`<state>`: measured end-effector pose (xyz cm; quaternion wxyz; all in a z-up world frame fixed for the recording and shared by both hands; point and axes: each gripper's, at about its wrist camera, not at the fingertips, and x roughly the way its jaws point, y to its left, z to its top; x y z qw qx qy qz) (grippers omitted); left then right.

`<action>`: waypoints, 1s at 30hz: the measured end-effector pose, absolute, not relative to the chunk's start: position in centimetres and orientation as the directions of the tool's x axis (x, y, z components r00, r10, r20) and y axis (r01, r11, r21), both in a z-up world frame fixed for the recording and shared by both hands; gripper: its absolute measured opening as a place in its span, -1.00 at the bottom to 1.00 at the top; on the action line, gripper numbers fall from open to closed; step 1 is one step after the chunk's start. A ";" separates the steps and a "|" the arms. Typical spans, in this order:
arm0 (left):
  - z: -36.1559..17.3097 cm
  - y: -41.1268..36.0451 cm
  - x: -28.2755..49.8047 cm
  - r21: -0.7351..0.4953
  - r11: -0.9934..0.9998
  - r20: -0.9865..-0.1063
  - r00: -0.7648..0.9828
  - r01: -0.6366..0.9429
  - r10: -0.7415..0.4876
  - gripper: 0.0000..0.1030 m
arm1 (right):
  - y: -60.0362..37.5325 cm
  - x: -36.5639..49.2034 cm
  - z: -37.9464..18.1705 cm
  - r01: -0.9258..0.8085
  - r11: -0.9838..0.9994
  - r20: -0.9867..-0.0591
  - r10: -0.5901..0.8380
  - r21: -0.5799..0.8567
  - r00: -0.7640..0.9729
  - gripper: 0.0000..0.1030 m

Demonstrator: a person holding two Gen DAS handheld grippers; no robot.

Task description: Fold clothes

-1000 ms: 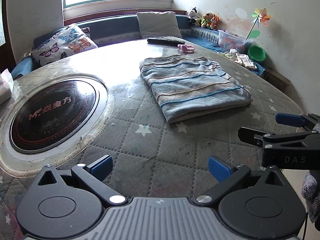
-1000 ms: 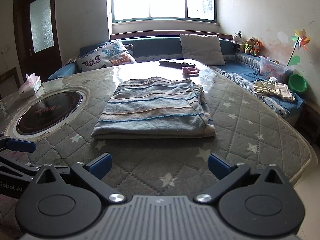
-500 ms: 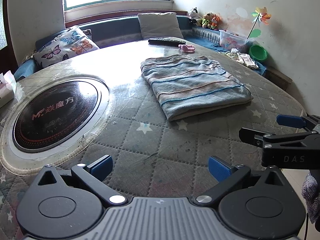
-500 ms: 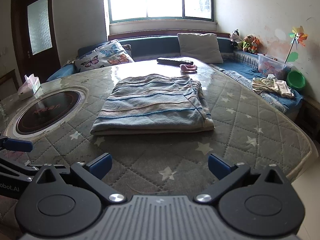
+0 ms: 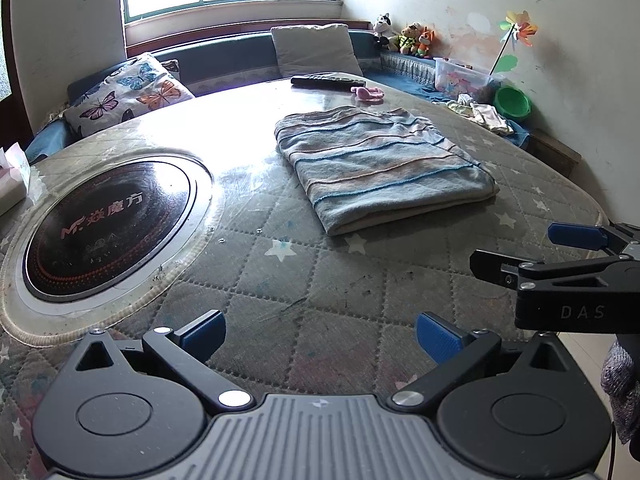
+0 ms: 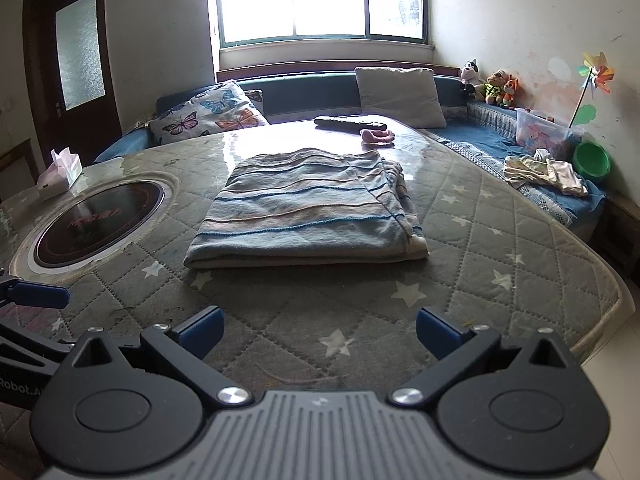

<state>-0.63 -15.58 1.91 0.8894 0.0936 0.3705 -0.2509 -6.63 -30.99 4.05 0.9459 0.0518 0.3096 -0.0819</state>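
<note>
A striped blue-grey garment (image 5: 380, 164) (image 6: 308, 210) lies folded into a flat rectangle on the quilted round table (image 5: 280, 280) (image 6: 500, 240). My left gripper (image 5: 320, 334) hovers open over the table's near edge, well short of the garment, with nothing between its blue pads. My right gripper (image 6: 318, 330) is likewise open and empty near the table's front edge. The right gripper also shows at the right side of the left wrist view (image 5: 560, 256), and one left fingertip (image 6: 38, 294) shows at the left of the right wrist view.
A round black cooktop (image 5: 108, 220) is set into the table's left part. A remote (image 6: 350, 122) and a pink item (image 6: 376, 136) lie at the far edge. A tissue box (image 6: 60, 172) stands far left. Cushions, loose clothes (image 6: 544, 170) and a green bowl (image 6: 592, 160) rest on the bench.
Both grippers have drawn back slightly from the folded garment, staying open. The garment has not moved.
</note>
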 end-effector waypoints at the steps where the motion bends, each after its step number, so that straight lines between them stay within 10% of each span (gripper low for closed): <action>1: 1.9 -15.6 -0.6 -0.020 0.856 -0.706 0.599 0.516 -0.377 1.00 | -31.0 -6.6 4.0 0.186 0.981 -0.594 -0.122 0.047 0.795 1.00; 30: 1.4 -15.9 0.2 -0.034 0.851 -0.718 0.580 0.524 -0.386 1.00 | -30.8 -5.8 3.6 0.186 0.982 -0.611 -0.124 0.038 0.782 1.00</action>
